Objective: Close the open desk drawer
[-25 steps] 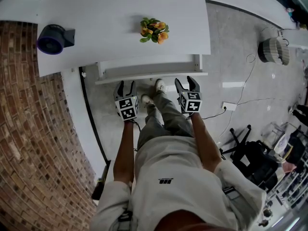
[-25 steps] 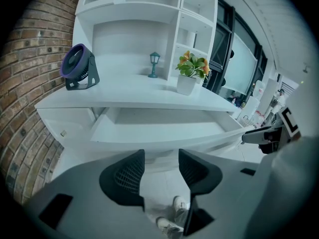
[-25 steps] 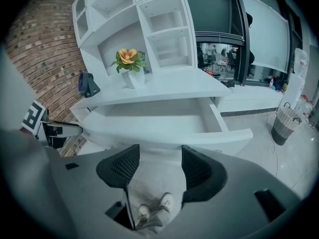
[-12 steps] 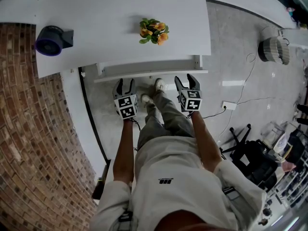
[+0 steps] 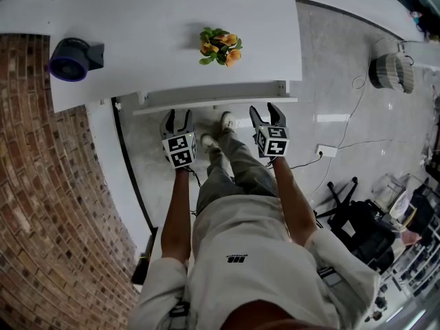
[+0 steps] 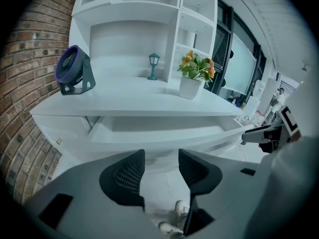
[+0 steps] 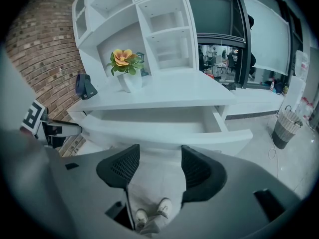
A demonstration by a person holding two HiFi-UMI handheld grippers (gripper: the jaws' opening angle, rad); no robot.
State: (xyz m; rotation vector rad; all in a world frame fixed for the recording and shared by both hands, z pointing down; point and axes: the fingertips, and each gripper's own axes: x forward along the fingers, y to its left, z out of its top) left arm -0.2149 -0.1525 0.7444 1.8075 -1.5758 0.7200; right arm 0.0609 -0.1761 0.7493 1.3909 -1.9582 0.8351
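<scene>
at the desk (image 5: pixel 137 26), the drawer (image 5: pixel 214 105) lies just beyond left gripper (image 5: pixel 178 115) and right gripper (image 5: pixel 264 112), fingers parted.

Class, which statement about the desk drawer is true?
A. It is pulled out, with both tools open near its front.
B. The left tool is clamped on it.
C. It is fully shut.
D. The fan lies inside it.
A: the drawer stands out, and the left tool and right tool sit near its front, jaws apart.
</scene>
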